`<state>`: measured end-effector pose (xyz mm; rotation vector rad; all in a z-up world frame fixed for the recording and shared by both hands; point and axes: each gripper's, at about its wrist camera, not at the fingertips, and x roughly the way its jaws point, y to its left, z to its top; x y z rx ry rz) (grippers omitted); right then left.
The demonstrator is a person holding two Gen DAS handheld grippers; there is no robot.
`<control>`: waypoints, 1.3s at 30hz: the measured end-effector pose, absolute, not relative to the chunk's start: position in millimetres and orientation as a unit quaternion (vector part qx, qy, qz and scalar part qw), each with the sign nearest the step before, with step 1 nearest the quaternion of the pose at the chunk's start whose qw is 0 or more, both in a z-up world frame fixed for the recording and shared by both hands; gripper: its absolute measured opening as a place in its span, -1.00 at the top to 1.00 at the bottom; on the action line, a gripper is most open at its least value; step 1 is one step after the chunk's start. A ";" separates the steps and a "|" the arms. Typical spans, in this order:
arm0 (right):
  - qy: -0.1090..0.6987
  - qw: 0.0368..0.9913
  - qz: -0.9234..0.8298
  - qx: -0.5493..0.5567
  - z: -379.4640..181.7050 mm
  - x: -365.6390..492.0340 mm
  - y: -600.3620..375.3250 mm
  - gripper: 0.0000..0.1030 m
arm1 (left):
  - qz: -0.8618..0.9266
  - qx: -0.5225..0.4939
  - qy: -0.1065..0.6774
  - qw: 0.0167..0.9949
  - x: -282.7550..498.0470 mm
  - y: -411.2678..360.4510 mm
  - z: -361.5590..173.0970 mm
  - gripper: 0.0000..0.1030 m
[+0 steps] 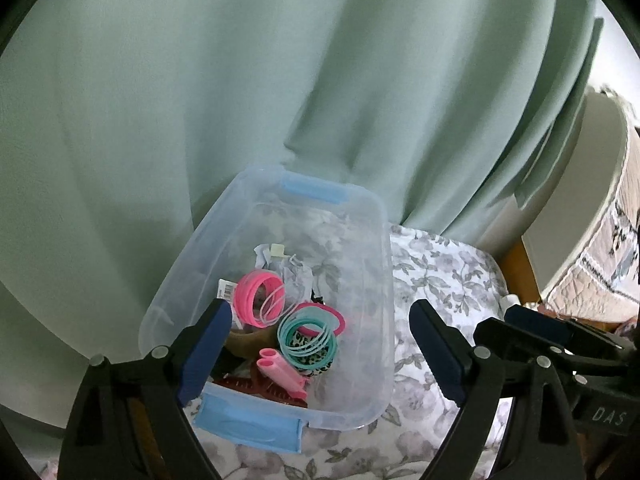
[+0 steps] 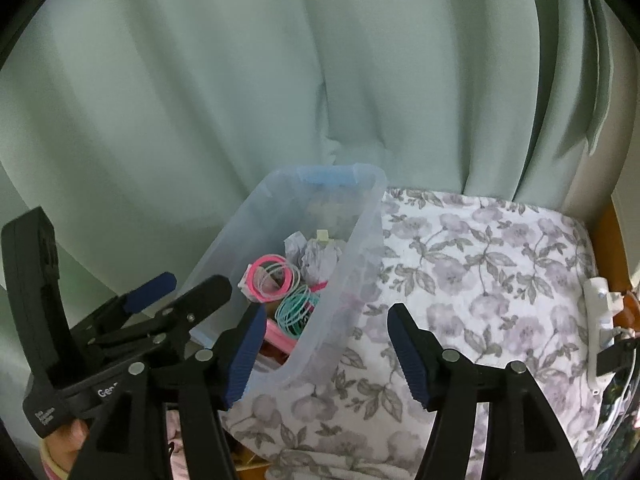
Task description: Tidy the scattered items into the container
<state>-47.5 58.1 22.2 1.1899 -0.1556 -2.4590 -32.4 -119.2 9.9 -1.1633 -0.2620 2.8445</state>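
Green curtain [image 1: 240, 100] behind; clear bin [image 1: 372, 264] of bangles [image 1: 256, 298] at bed's [image 2: 480, 260] left edge; both hand-held grippers, left [image 1: 320, 354] and right [image 2: 326, 354], gape empty.

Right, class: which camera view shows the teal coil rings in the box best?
Left wrist view: the teal coil rings lie open to sight from above. In the right wrist view they show smaller, partly behind the clear box wall.

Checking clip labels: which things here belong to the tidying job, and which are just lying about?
Job:
clear bin
pink bangles
teal bangles
pink clip
left tongs, open
right tongs, open

Lying about:
floral cover
green curtain
white plastic piece
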 end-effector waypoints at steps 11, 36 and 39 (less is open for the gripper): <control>-0.053 0.190 -0.878 0.435 18.5 -33.1 65.8 -0.33 | 0.910 -0.409 -0.055 0.033 -30.6 -102.5 4.5 -0.76; -0.053 0.192 -0.882 0.427 22.5 -15.0 83.5 -0.34 | 0.905 -0.424 -0.037 0.021 -18.7 -79.9 12.1 -0.76; -0.052 0.190 -0.882 0.427 25.4 -12.5 86.5 -0.34 | 0.907 -0.419 -0.035 0.023 -16.4 -77.6 16.0 -0.76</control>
